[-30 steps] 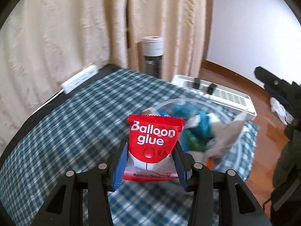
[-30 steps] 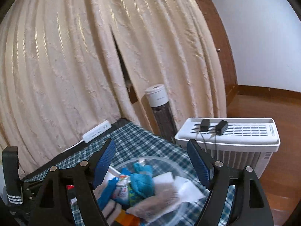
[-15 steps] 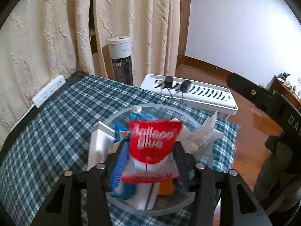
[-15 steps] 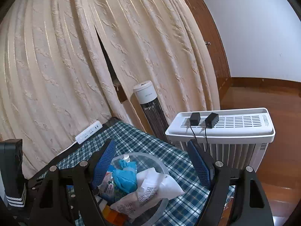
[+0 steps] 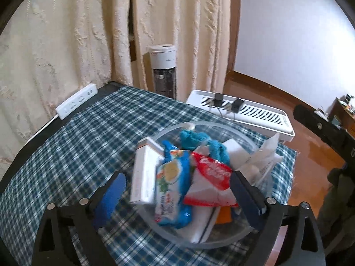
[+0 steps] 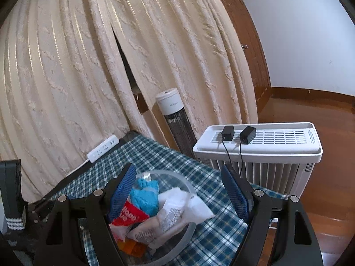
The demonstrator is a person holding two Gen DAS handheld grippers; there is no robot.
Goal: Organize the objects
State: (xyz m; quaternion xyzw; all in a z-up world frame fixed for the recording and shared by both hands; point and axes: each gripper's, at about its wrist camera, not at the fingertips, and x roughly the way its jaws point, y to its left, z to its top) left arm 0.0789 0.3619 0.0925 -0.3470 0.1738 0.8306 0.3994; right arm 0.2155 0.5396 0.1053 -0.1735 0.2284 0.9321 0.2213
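A clear plastic bowl point(image 5: 210, 125) stands on the blue checked tablecloth point(image 5: 77, 155), piled with packets. The red "Balloon glue" packet point(image 5: 208, 184) lies tilted on top of the pile, beside a blue snack packet point(image 5: 170, 190) and a white box point(image 5: 144, 177). My left gripper point(image 5: 179, 190) hangs over the bowl's near side. Its jaws are opening wide, with the red packet loose between them and neither pad pressing it. My right gripper point(image 6: 178, 188) hovers above the bowl point(image 6: 173, 174) from the other side. Its jaws are opening and nothing is gripped in them. The red packet point(image 6: 131, 216) shows below its left finger.
A teal cloth point(image 5: 199, 141) and white wrappers point(image 5: 264, 157) fill the bowl's far side. A white power strip point(image 5: 76, 104) lies at the table's back edge. Beyond the table stand a tower fan point(image 5: 164, 71) and a white heater point(image 5: 244, 115) carrying two black adapters, with curtains behind.
My left gripper carried the red packet from over the cloth to the bowl, then its jaws spread and the packet dropped onto the pile. My right gripper stayed open above the bowl.
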